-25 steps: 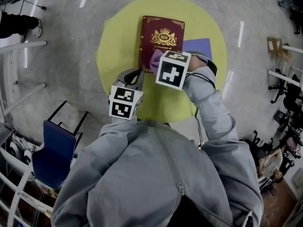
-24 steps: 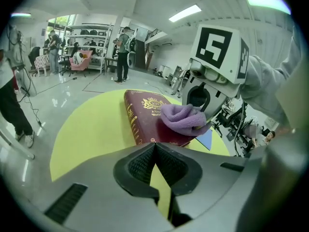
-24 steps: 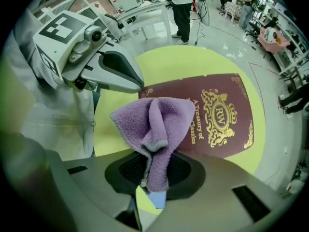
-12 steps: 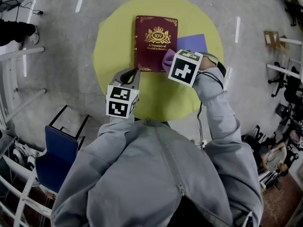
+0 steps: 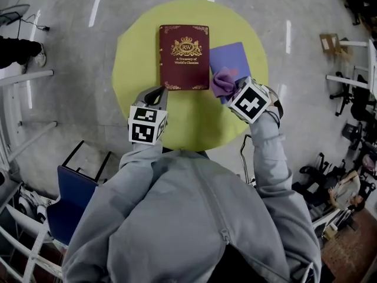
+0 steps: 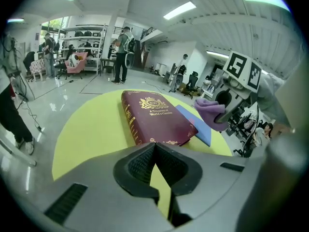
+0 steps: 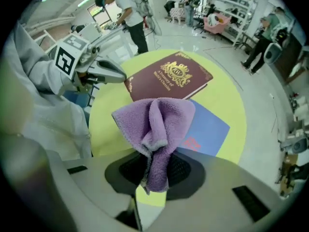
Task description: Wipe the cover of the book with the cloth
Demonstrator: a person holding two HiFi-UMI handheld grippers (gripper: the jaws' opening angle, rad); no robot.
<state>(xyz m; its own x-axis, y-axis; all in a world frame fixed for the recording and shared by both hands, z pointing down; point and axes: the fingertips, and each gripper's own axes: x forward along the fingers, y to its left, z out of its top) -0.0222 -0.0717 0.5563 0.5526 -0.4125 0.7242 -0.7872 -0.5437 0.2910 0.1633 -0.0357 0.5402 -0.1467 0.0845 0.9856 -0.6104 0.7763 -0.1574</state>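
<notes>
A maroon book [image 5: 184,56] with gold print lies closed on the round yellow table [image 5: 132,69]. In the head view my right gripper [image 5: 234,88] is shut on a bunched purple cloth [image 5: 223,81], off the book's right edge, over the near end of a thin blue booklet [image 5: 238,59]. The right gripper view shows the cloth [image 7: 157,122] pinched in my right gripper [image 7: 157,164], with the book [image 7: 171,76] beyond it. My left gripper [image 5: 156,93] sits just short of the book's near left corner. Its jaws meet with nothing between them [image 6: 155,146].
A blue chair [image 5: 68,199] stands on the floor at the near left, beside white rails [image 5: 26,125]. A person's dark legs and shoe [image 5: 23,49] are at the far left. Office chairs [image 5: 353,96] crowd the right side.
My right gripper has carried the cloth rightward off the book's cover to the blue booklet. The left gripper has stayed by the book's near left corner.
</notes>
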